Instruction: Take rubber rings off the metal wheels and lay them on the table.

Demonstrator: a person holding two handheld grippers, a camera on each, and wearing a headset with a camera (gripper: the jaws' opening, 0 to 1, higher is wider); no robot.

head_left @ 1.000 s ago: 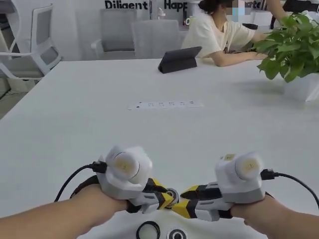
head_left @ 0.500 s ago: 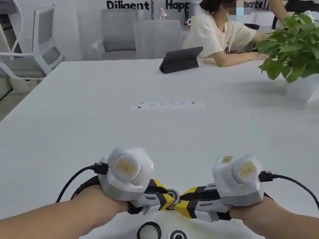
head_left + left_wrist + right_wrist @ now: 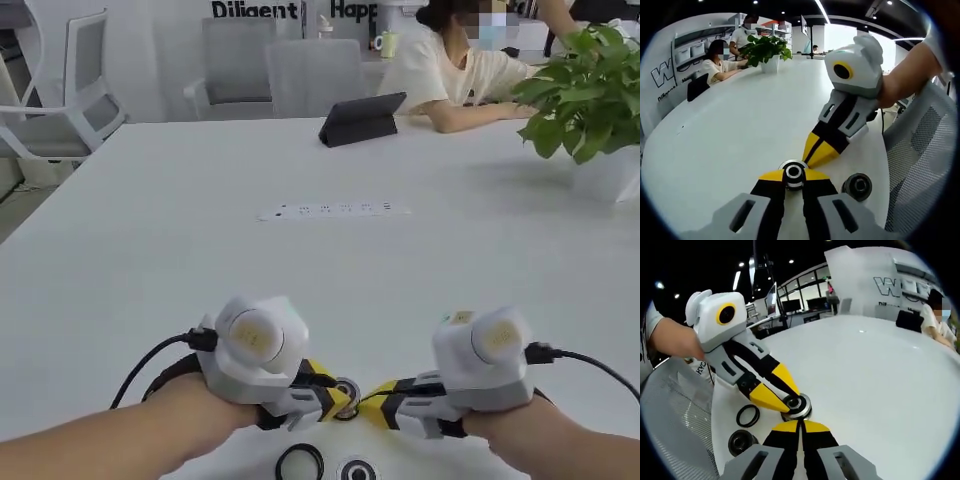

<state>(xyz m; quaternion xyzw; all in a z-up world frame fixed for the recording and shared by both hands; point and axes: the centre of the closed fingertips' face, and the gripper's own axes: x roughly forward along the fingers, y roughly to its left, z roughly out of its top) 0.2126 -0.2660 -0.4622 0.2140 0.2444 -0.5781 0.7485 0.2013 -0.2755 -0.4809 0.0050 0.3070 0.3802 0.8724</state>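
White worktop: left tongs clenched on 1 metal wheel, gripped between their yellow tips. Right tongs pinched together, tips touching that wheel's rim. 1 second wheel and 1 loose rubber ring lie just beside the tongs.

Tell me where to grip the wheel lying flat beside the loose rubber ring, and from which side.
Probably across its black outer rim, from above: the wheel lies flat on the table, hub facing up, and the rubber ring beside it does not touch it.
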